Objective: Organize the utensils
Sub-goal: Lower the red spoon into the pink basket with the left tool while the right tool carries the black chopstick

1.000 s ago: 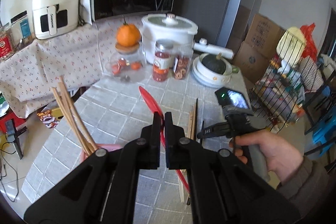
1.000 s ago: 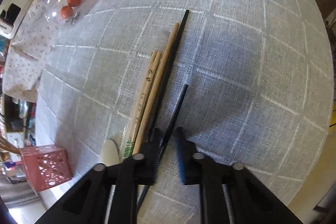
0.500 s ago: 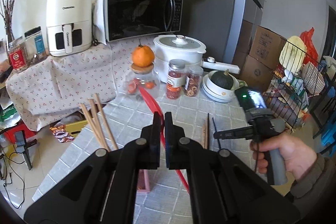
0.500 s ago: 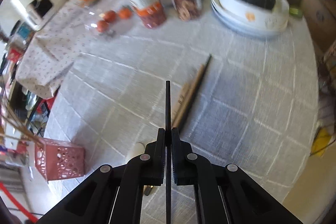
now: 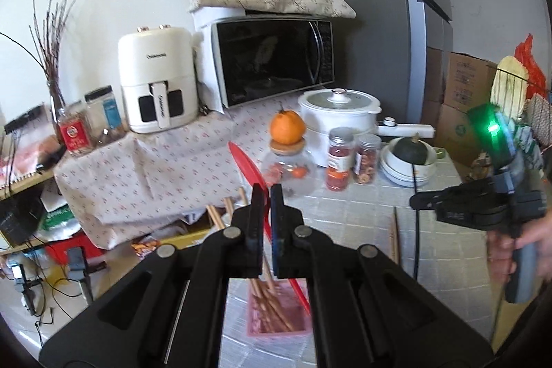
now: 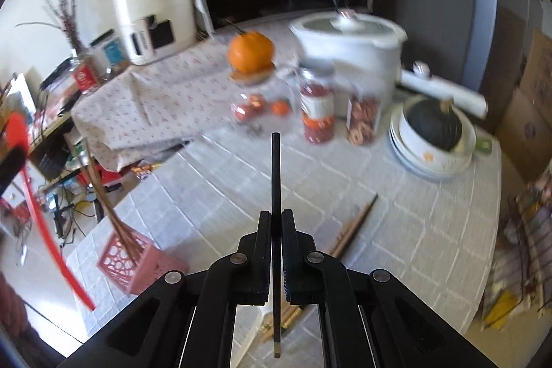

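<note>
My left gripper (image 5: 265,195) is shut on a red spoon (image 5: 247,166), held tilted above the pink utensil basket (image 5: 277,321), which holds several wooden chopsticks (image 5: 269,299). My right gripper (image 6: 276,223) is shut on a black chopstick (image 6: 275,175), lifted upright off the table; it shows at right in the left wrist view (image 5: 415,206). The basket (image 6: 138,261) and the red spoon (image 6: 38,216) show at left in the right wrist view. Wooden chopsticks (image 6: 355,223) still lie on the grey checked tablecloth (image 6: 396,230).
Behind stand a jar topped with an orange (image 5: 287,130), two spice jars (image 5: 336,164), a white cooker (image 5: 339,112), stacked bowls with a dark squash (image 5: 410,161), a microwave (image 5: 272,57) and an air fryer (image 5: 157,81). The table edge drops off at left.
My right gripper closed on the black chopstick and lifted it off the table. My left gripper rose and tilted up with the red spoon over the basket.
</note>
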`<action>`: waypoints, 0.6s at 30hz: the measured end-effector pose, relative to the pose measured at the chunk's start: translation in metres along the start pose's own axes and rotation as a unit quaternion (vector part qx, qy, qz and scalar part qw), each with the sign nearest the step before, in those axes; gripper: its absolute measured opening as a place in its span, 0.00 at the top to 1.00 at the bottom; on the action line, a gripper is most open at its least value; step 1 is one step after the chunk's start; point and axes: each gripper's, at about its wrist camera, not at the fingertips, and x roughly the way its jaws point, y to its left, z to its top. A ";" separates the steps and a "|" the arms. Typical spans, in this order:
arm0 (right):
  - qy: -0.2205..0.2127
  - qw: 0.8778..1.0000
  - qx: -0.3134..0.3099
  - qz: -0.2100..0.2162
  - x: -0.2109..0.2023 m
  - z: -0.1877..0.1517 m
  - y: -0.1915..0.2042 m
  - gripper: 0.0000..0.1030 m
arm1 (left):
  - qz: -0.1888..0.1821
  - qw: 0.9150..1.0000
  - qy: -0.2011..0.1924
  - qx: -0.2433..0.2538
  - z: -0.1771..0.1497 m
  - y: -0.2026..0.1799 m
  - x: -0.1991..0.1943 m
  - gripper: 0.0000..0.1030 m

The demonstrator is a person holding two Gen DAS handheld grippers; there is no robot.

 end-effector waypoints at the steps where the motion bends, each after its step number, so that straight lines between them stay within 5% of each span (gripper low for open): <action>1: -0.012 1.000 -0.009 -0.004 -0.004 0.001 0.005 0.95 | 0.003 1.000 -0.003 0.000 -0.001 0.000 0.001 0.96; 11: -0.170 0.983 -0.050 0.039 -0.064 0.008 0.037 0.95 | 0.053 0.997 -0.042 0.041 -0.018 -0.001 0.017 0.96; 18: -0.203 0.975 -0.049 0.073 -0.076 0.008 0.048 0.95 | 0.085 0.991 -0.058 0.081 -0.037 -0.011 0.028 0.96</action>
